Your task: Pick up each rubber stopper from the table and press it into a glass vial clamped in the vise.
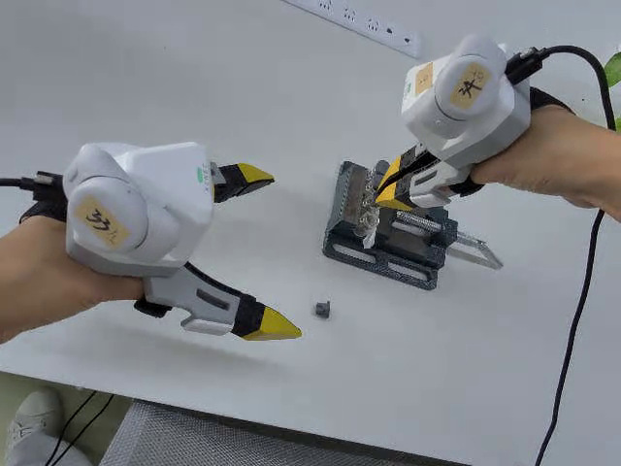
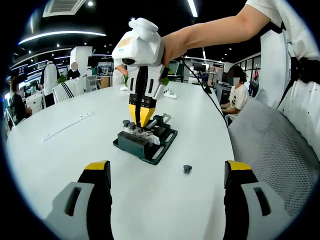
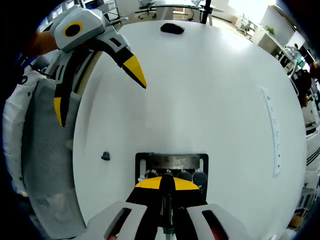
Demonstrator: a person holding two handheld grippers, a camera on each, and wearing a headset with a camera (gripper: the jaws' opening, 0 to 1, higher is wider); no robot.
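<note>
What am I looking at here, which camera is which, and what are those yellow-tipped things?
No robot arm: a person holds a two-jaw tool in each hand. The head view looks down from a headset; the two round pictures come from cameras riding on the tools. The left hand-held gripper hangs open above the white table. The right hand-held gripper has its jaws closed, tips down at the glass vials clamped in the dark vise; whether it pinches anything is hidden. One loose rubber stopper lies on the table beside the vise, apart from it.
</note>
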